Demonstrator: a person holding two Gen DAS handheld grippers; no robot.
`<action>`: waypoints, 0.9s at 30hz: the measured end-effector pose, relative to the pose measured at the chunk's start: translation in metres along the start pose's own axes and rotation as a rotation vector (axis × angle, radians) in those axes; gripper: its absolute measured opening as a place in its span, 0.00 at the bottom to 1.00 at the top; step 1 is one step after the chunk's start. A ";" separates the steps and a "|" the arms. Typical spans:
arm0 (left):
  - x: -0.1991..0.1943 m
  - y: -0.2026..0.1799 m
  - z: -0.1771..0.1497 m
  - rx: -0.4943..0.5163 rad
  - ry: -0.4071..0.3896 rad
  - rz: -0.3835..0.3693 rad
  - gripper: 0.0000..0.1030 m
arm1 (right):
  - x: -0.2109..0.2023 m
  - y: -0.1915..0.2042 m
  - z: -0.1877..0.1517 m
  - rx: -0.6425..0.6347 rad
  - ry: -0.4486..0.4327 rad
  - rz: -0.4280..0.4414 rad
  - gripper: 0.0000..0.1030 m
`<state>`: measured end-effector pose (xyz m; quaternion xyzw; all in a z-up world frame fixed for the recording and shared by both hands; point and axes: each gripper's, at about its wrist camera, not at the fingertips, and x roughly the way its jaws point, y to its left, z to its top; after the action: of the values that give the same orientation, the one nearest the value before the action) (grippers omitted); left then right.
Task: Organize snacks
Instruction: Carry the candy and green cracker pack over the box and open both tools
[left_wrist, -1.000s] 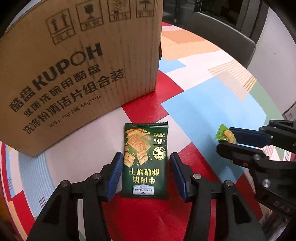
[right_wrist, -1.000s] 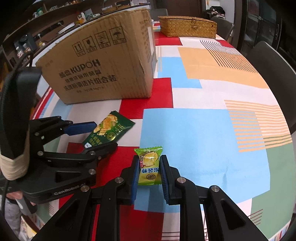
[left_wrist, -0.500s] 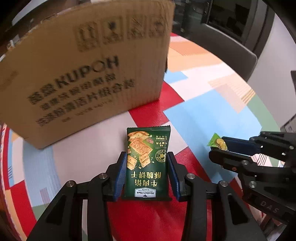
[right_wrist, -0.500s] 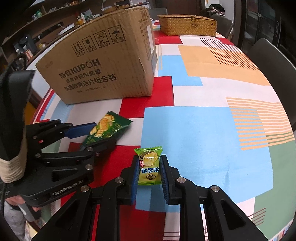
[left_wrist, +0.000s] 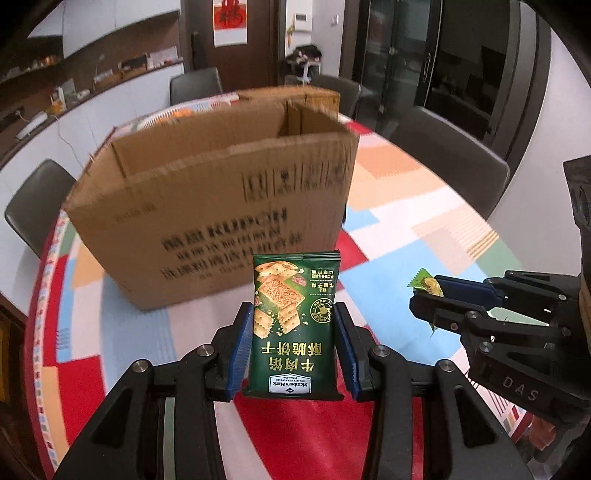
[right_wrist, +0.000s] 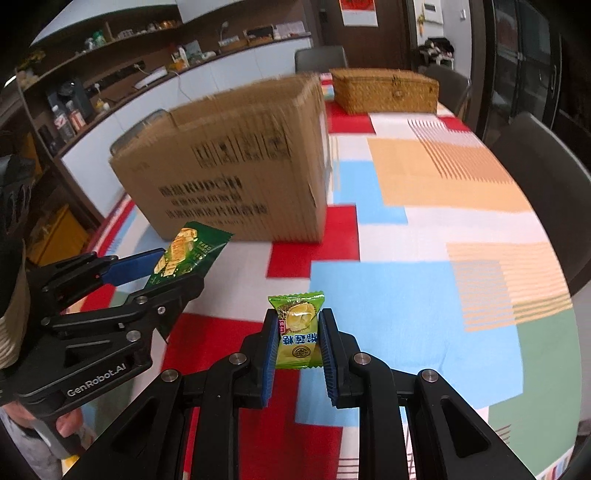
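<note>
My left gripper (left_wrist: 294, 341) is shut on a dark green cracker packet (left_wrist: 294, 321), lifted off the table in front of the open cardboard box (left_wrist: 221, 199). From the right wrist view the same packet (right_wrist: 184, 254) sticks out of the left gripper (right_wrist: 159, 273) at the left. My right gripper (right_wrist: 297, 345) is shut on a small light green durian candy (right_wrist: 297, 332), held above the table to the right of the box (right_wrist: 236, 173). In the left wrist view the candy (left_wrist: 424, 286) peeks from the right gripper (left_wrist: 428, 295).
A colourful patchwork tablecloth (right_wrist: 406, 288) covers the round table. A wicker basket (right_wrist: 384, 90) stands behind the box at the far side. Dark chairs (left_wrist: 447, 147) ring the table. A counter with small items (right_wrist: 147, 77) runs along the back wall.
Both grippers have risen from the table with their snacks. The left gripper closed on the cracker packet and lifted it; the box's open top has come into view.
</note>
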<state>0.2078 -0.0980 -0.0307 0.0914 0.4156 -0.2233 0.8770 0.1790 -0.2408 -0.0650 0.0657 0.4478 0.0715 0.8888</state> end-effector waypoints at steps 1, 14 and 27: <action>-0.005 0.000 0.002 0.001 -0.017 0.007 0.40 | -0.003 0.002 0.003 -0.004 -0.012 0.002 0.22; -0.070 0.019 0.031 -0.020 -0.221 0.081 0.40 | -0.044 0.027 0.045 -0.065 -0.176 0.034 0.22; -0.090 0.045 0.079 -0.034 -0.315 0.123 0.40 | -0.059 0.044 0.105 -0.105 -0.296 0.054 0.22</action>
<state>0.2332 -0.0568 0.0876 0.0656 0.2701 -0.1738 0.9447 0.2253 -0.2137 0.0513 0.0409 0.3057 0.1083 0.9451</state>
